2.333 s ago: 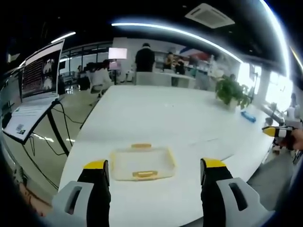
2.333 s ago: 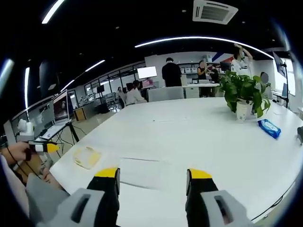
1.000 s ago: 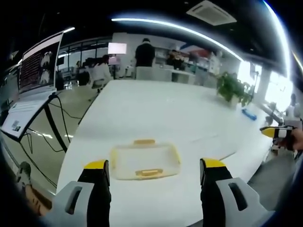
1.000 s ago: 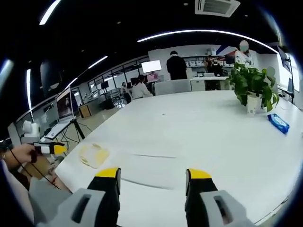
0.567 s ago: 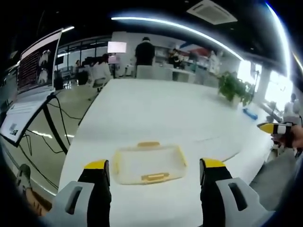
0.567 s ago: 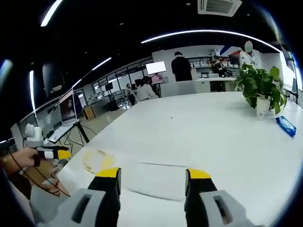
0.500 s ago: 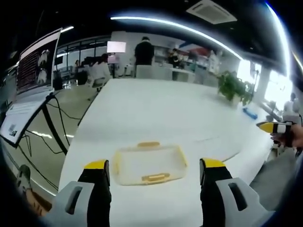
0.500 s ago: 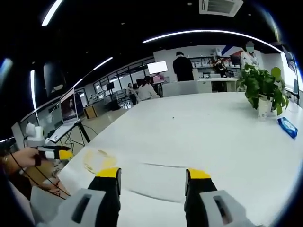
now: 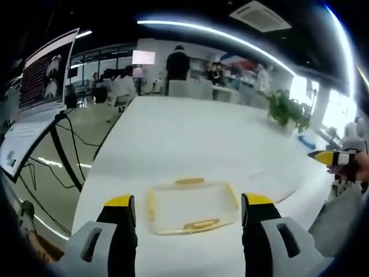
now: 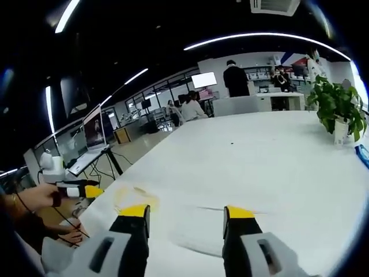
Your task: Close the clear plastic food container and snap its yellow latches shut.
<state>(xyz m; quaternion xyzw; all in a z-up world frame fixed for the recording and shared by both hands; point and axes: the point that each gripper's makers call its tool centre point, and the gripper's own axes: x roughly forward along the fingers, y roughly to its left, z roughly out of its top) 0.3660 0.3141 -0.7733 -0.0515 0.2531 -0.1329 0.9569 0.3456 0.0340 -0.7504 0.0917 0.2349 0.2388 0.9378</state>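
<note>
We're holding the left gripper (image 9: pixel 189 203) wide open over the clear, rectangular plastic container (image 9: pixel 193 206), yellow latches (image 9: pixel 201 223) near and far. Right gripper (image 10: pixel 185 213) is gaping too, empty, above the smooth white table (image 10: pixel 277 156); potted plant (image 10: pixel 337 109) standing far ahead-right.

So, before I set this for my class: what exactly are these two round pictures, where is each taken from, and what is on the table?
A person holds a hand tool with a two-fingered claw in each hand, and a camera rides on each. The left gripper view looks along the left claw, open above a clear food container with yellow latches, lying on a long white table. The other claw peeks in at the right. The right gripper view looks along the right claw, also open; the container sits far left. A potted plant stands further along. Nothing is held.
</note>
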